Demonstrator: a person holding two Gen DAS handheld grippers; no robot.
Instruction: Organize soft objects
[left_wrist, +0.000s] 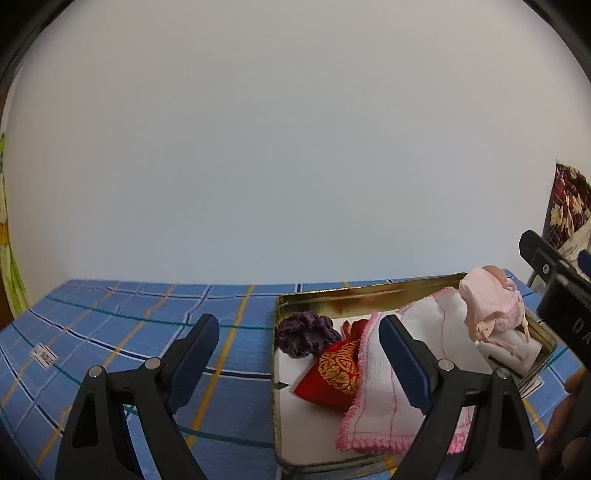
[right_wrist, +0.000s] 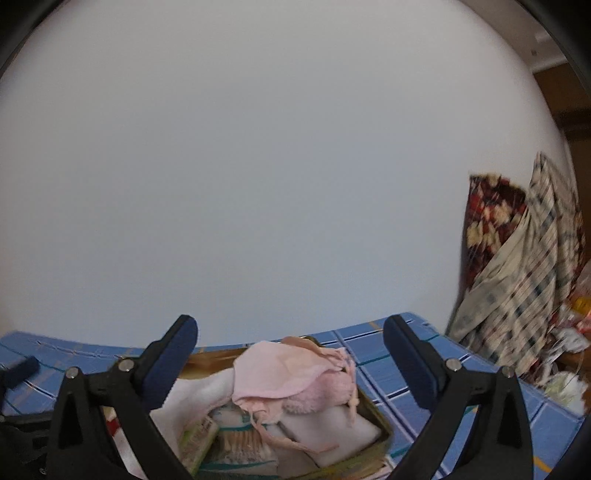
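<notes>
A gold metal tin (left_wrist: 317, 295) sits on the blue checked tablecloth (left_wrist: 110, 325). In it lie a purple knitted item (left_wrist: 306, 332), a red and gold pouch (left_wrist: 332, 373), a white cloth with pink edging (left_wrist: 380, 406) and a pale pink cap (left_wrist: 491, 306) on top at the right. My left gripper (left_wrist: 299, 350) is open and empty, above the tin's left edge. My right gripper (right_wrist: 291, 358) is open and empty, just above the pink cap (right_wrist: 291, 373) and the tin (right_wrist: 373, 410). The right gripper's body (left_wrist: 561, 291) shows at the left view's right edge.
A white wall stands behind the table. Patterned fabrics (right_wrist: 517, 266) hang at the right past the table's end, with clutter (right_wrist: 569, 350) beside them. A small white label (left_wrist: 43, 356) lies on the tablecloth at the left. A green curtain (left_wrist: 7, 258) is at the far left.
</notes>
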